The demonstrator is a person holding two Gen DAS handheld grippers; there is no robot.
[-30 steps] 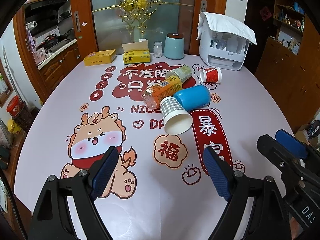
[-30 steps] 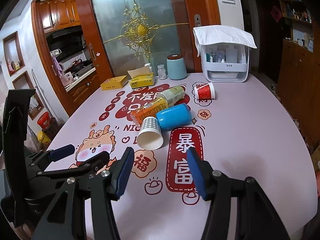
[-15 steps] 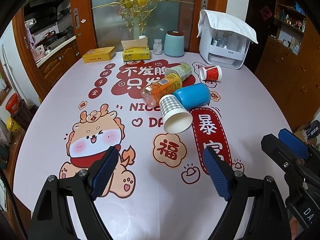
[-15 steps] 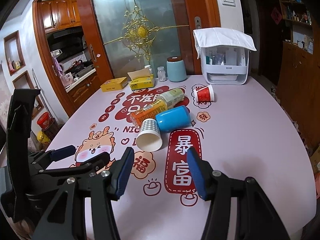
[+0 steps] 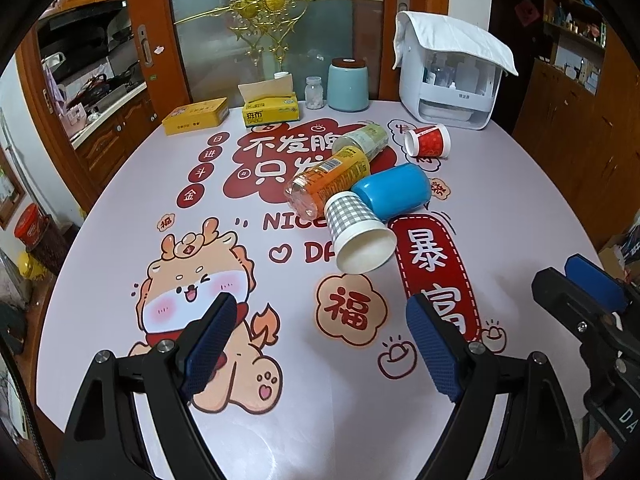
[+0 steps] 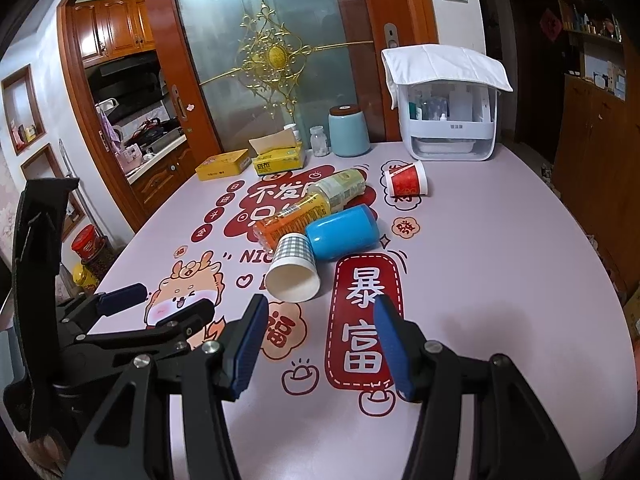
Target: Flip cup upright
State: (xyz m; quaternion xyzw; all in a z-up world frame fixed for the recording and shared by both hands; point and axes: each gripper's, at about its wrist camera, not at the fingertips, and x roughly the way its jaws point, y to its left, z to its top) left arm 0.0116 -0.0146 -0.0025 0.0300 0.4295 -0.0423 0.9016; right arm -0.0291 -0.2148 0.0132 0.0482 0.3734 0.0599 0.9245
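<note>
Nothing flipped yet: checked paper cup (image 5: 357, 232) on its side mid-frame, mouth toward camera, touching blue cup (image 5: 394, 191), red cup (image 5: 427, 141) also toppled; left gripper (image 5: 320, 336) and right gripper (image 6: 320, 344) spread wide, empty, well short; only right view showing left tool whole.
</note>
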